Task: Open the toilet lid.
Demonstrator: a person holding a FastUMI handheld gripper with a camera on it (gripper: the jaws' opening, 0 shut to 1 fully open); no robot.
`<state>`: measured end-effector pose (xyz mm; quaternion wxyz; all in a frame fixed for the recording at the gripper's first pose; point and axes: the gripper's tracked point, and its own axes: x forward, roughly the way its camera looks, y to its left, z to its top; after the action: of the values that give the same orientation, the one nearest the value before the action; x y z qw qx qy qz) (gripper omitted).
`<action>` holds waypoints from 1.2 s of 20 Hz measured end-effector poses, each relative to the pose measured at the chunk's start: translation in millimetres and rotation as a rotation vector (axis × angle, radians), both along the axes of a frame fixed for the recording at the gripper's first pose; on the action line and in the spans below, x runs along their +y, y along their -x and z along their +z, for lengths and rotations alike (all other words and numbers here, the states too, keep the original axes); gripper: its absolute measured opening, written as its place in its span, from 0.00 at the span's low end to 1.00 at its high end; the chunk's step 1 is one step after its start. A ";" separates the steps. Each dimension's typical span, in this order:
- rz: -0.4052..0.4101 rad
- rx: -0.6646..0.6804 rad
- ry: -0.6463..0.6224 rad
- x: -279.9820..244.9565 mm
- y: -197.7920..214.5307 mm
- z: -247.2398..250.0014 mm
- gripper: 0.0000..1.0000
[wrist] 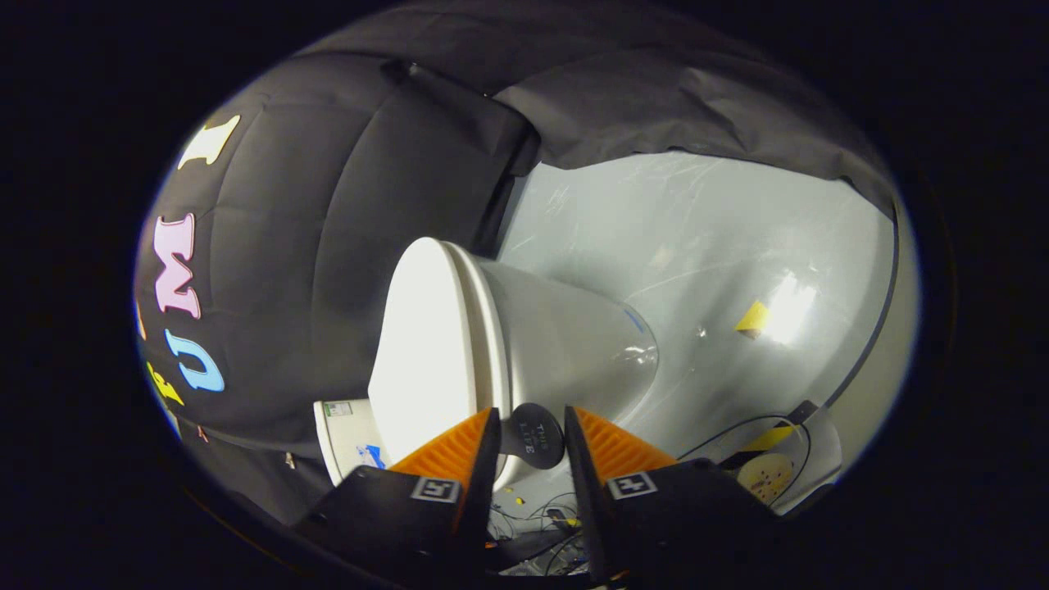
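Left of your jaws, the black cloth wall (328, 270) hangs in folds, and at its foot sits the white tank (344, 438) with a small label and a blue mark I cannot read. Next comes the toilet (574, 336), seen tilted because your gripper (529, 434) is rolled: the lid (422, 344) lies closed on the bowl, its broad face turned toward the cloth, its long axis running from the tank away from you. Your jaws stand apart, clamped on nothing; between their tips shows a dark round tab (533, 434) at the lid's edge, its faint writing too small to read. Right of the bowl, the pale floor (721, 270) carries a yellow scrap (752, 319), and cables (737, 434) trail beside your right finger.
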<state>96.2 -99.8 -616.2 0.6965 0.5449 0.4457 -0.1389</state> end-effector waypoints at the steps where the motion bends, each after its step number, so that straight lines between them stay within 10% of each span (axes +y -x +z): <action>1: -0.015 0.003 -0.019 -1.9 3.6 -2.4 0.43; 5: -0.055 -0.030 -0.074 -2.6 -2.8 0.3 0.17; 24: 0.096 -0.231 0.241 25.7 -24.6 127.5 0.11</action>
<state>120.9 -74.1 -488.7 0.8091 0.4480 0.3683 -0.0944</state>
